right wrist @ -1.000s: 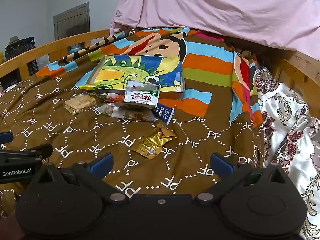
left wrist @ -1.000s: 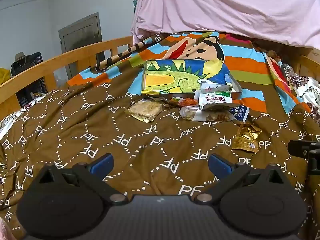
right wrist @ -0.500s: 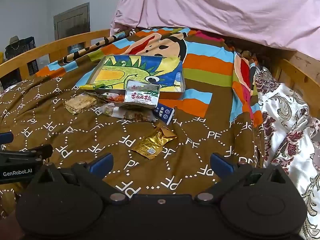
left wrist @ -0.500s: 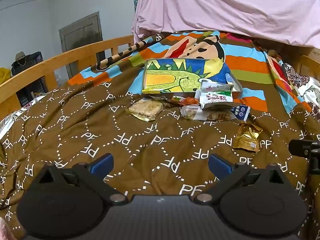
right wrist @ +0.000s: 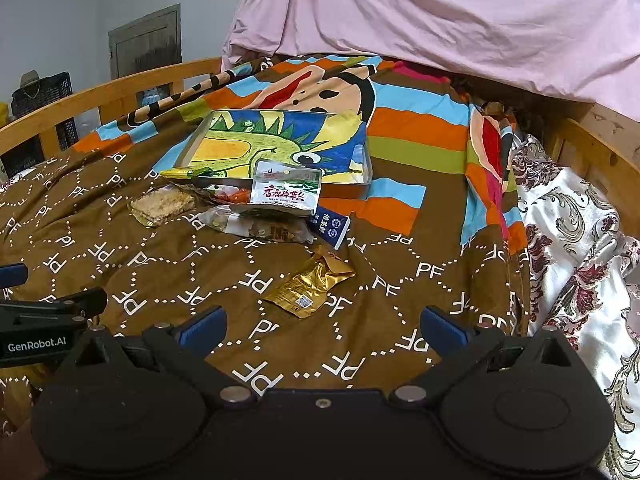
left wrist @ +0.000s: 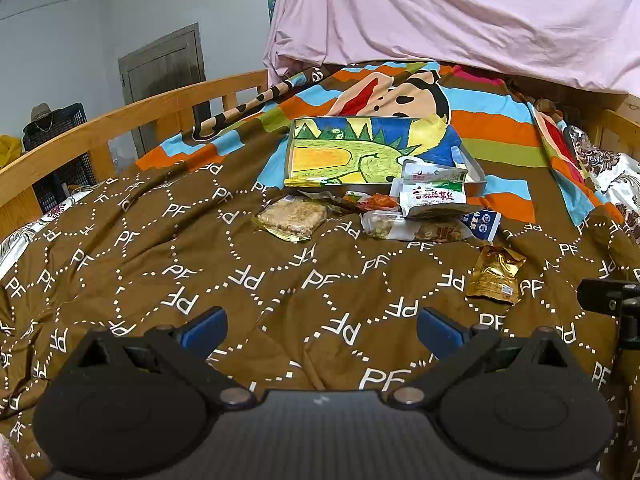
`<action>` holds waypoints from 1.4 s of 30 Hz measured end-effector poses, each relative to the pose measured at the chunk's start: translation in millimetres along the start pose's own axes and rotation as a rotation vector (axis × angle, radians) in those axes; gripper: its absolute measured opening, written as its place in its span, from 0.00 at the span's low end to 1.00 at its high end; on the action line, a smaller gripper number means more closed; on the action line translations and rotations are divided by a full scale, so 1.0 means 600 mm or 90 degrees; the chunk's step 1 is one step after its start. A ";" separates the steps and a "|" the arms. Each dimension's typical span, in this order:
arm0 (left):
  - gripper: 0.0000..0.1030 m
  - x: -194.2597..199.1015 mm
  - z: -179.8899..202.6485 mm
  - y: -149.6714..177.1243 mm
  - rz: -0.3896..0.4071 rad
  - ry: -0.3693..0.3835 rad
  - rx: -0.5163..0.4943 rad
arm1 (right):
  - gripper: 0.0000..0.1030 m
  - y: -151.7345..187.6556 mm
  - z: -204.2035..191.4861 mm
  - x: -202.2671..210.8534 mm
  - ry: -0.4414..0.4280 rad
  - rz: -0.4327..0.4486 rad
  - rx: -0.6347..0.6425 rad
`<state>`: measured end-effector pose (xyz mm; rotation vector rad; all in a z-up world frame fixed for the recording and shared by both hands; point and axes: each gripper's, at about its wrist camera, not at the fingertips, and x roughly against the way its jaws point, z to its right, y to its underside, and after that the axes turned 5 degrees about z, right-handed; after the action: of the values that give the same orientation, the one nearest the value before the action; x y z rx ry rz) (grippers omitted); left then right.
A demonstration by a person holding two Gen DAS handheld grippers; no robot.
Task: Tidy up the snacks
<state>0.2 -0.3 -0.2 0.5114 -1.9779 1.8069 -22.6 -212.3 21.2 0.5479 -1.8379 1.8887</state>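
Several snack packets lie on a brown quilt in front of a shallow box (left wrist: 476,184) (right wrist: 366,160) lined with a dinosaur drawing. A white packet (left wrist: 434,194) (right wrist: 286,192) leans on the box's front edge. A clear-wrapped cracker pack (left wrist: 292,216) (right wrist: 162,206) lies left of the pile, and a gold packet (left wrist: 494,274) (right wrist: 310,284) lies nearest. My left gripper (left wrist: 322,328) is open above bare quilt, well short of the pile. My right gripper (right wrist: 324,326) is open, with the gold packet just beyond its fingertips.
A wooden bed rail (left wrist: 120,128) runs along the left and another (right wrist: 600,148) along the right. A pink sheet (left wrist: 460,12) hangs behind the box. A flowered white cloth (right wrist: 580,240) lies at the right. A dark crate (left wrist: 52,120) stands beyond the left rail.
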 end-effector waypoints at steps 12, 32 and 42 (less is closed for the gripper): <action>1.00 0.000 0.000 0.000 0.000 0.000 0.000 | 0.99 0.000 0.000 0.000 0.000 0.000 0.000; 1.00 0.000 -0.002 0.002 -0.001 -0.004 -0.001 | 0.99 0.001 -0.003 0.000 -0.005 0.001 0.003; 1.00 -0.021 -0.010 -0.002 -0.008 -0.014 0.004 | 1.00 -0.001 -0.014 -0.006 -0.014 0.003 0.017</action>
<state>11.6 5.5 -5.6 0.5475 -1.9789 1.8083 -19.0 -204.0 19.3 0.5761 -1.8310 1.9208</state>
